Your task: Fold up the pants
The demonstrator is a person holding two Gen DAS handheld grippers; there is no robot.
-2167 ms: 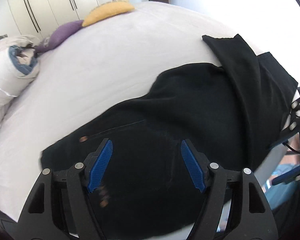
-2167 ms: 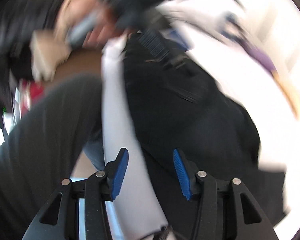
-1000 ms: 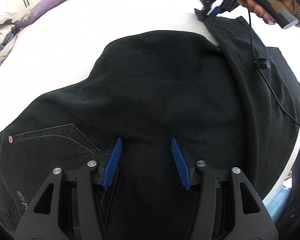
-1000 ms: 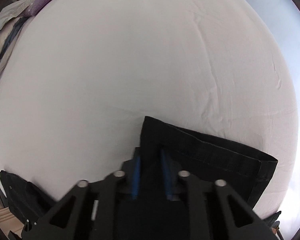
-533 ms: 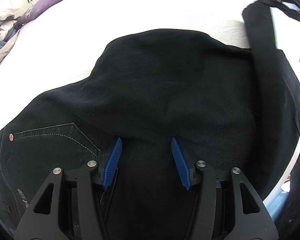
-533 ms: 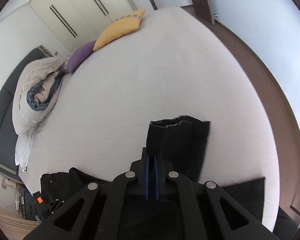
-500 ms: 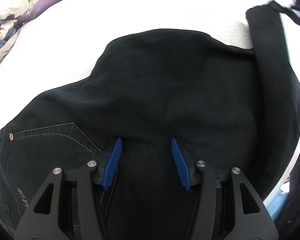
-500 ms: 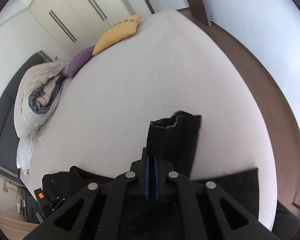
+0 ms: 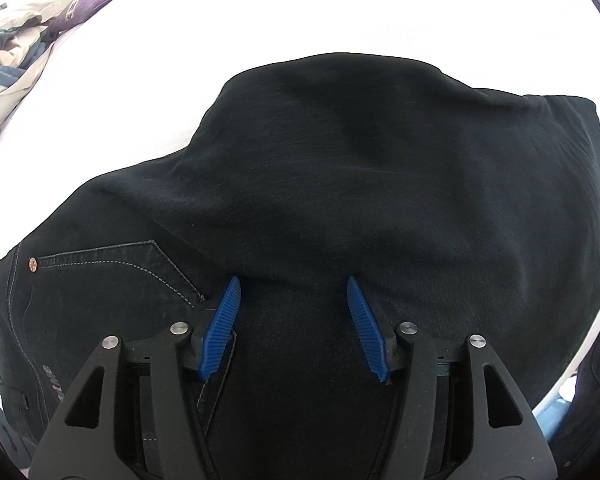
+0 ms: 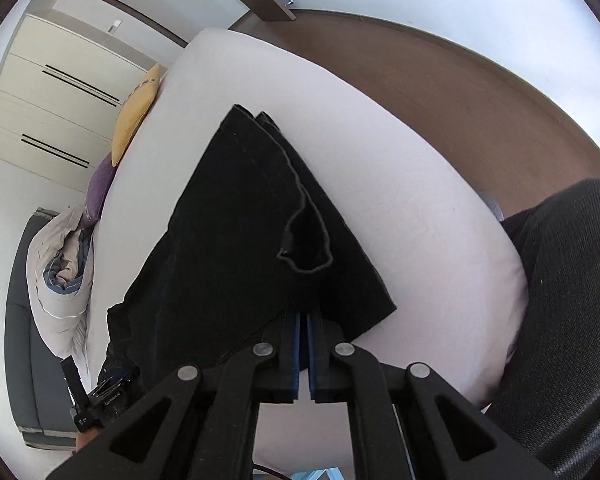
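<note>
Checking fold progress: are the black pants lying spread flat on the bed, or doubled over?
Doubled over. The black pants lie with a plain leg panel across the pocket side, and the right tongs are shut on the cloth, with leg hems stacked at the far end.

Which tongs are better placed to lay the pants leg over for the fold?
Right. The right tongs are shut on the black pants leg. The left tongs are opening over the seat, pads clear.

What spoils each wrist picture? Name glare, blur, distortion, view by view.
Left wrist view: the white bed sheet is blown out to glare, the black pants show little detail, and fisheye vignetting darkens the corners. Right wrist view: exposure is even and sharp, but the bed and floor edge bulge into curves.
</note>
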